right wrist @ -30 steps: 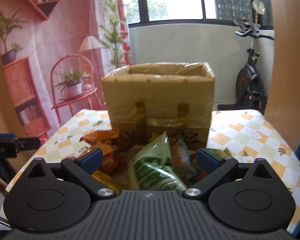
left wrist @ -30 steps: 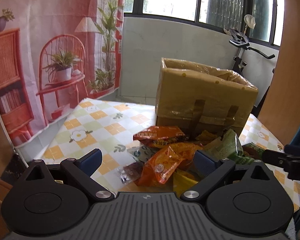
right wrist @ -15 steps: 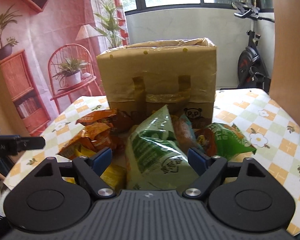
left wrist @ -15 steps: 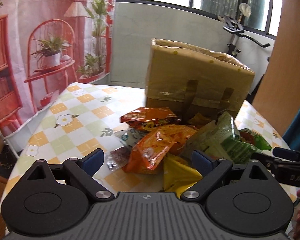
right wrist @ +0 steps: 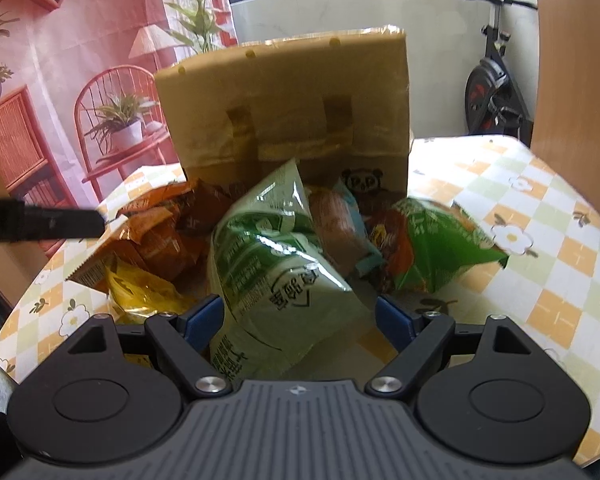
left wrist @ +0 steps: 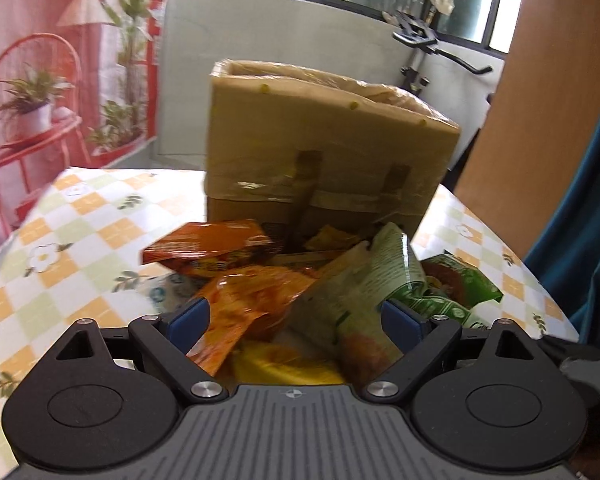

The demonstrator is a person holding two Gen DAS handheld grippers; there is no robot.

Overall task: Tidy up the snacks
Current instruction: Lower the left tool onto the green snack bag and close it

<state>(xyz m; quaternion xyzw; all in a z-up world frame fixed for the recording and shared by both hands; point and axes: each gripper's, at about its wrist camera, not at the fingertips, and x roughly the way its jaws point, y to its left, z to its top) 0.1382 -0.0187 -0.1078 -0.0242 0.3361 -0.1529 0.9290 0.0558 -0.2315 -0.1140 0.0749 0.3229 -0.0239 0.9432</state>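
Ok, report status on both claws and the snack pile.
Left claw open, closing in over the orange packet. Right claw open, pale green bag between its pads, not gripped. Tan bag upright behind pile, nothing blocking.

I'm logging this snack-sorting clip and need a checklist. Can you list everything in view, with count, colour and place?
Bag: one, tan, upright at the table's far side, behind the snacks.
Snack packets: a heap, exact count unclear, in front of the bag.
Pale green packet: one, between the right gripper's jaws, not pinched.
Orange packets: at least two, on the heap's left side.
Yellow packet: one, at the heap's near left.
Bright green packet: one, at the heap's right.
Tablecloth: one, orange, green and white checks with flowers.
Exercise bike: one, black, by the window.
Backdrop: one, pink, printed with furniture and plants.
Left gripper: open over the orange packets.
Right gripper: open.
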